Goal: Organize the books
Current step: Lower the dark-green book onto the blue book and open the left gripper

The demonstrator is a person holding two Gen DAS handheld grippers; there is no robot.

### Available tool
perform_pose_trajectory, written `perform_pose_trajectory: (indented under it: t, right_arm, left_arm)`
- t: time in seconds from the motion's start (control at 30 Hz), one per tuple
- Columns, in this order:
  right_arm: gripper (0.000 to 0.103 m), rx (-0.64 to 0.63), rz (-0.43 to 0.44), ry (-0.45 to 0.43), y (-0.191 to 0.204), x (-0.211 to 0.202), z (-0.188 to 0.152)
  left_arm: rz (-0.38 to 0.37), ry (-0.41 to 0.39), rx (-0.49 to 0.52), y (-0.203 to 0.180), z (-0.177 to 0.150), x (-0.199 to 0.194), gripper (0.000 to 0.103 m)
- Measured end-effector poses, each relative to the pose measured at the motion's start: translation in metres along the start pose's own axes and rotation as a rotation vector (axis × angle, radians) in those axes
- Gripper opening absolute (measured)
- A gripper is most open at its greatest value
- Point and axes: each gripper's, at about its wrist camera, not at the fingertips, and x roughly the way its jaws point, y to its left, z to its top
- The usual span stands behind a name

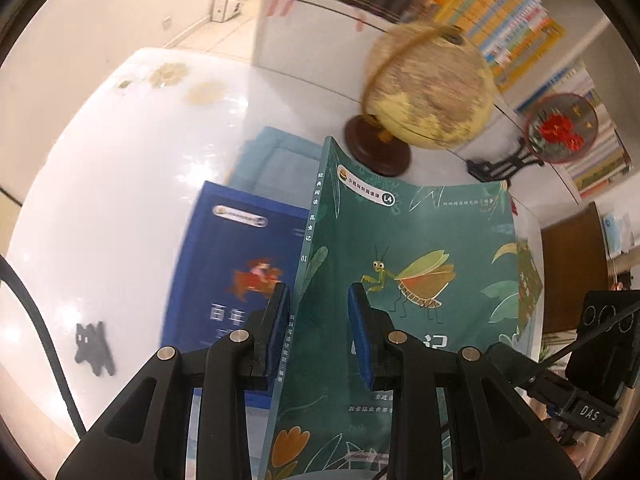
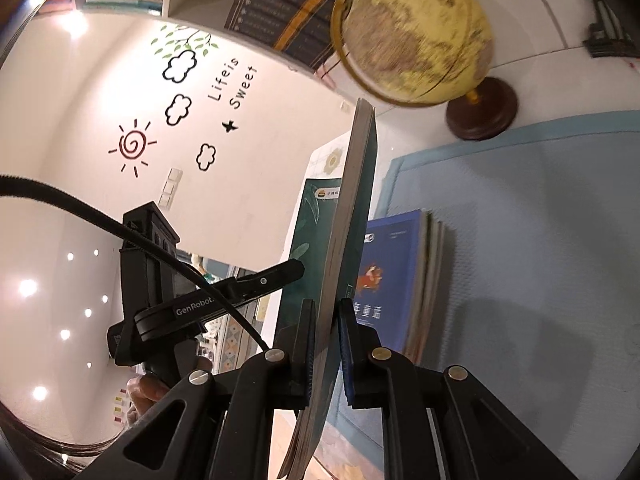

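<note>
Left wrist view: we have the left tool point(image 1: 318, 320) pinching the spine edge of the green paperback book with a mantis on its cover point(image 1: 420, 248), blue pads on either side of it, jaws nearly together. The book is lifted clear of the white table point(image 1: 120, 168), tilted up, between us and the yellowish globe on a dark wooden base point(image 1: 428, 92).

The right tool point(image 2: 324, 344) is pressed onto the same green book from the page-edge side. So each tool grips an opposite edge, probably because the thin cover sags and one pinch alone would let it flop.

The dark blue book with a rider picture point(image 1: 240, 272) lies flat on a pale blue mat point(image 2: 540, 208), on the near side of the globe and just below the lifted book. From the right wrist it tops a small stack point(image 2: 434, 280). We judge the green book is either going onto that stack or toward the shelves of colourful books point(image 1: 516, 20) beyond the globe; we can't tell which.

A red round ornament on a black stand point(image 1: 562, 128) sits right of the globe, close to the carry path, so it risks a knock. Globe and ornament look blurred. The person's hand point(image 2: 148, 390) shows under the left tool's handle.
</note>
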Motion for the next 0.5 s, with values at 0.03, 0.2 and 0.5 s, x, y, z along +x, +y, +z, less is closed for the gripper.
perform_pose_trajectory:
  t: [0.03,0.2,0.5]
  right_arm:
    - [0.011,0.006,0.002,0.009,-0.001,0.007,0.0]
    - [0.011,0.032,0.007,0.052,-0.004,0.05,-0.003]
    - [0.012,0.054,-0.025,0.099,-0.013,0.101,-0.003]
  left_arm:
    - [-0.001,0.003,-0.01,0.007,0.001,0.001,0.027]
    - [0.011,0.017,-0.045,0.043,0.006,0.012,0.027]
    - [0.013,0.059,-0.096,0.082,0.01,0.045,0.027]
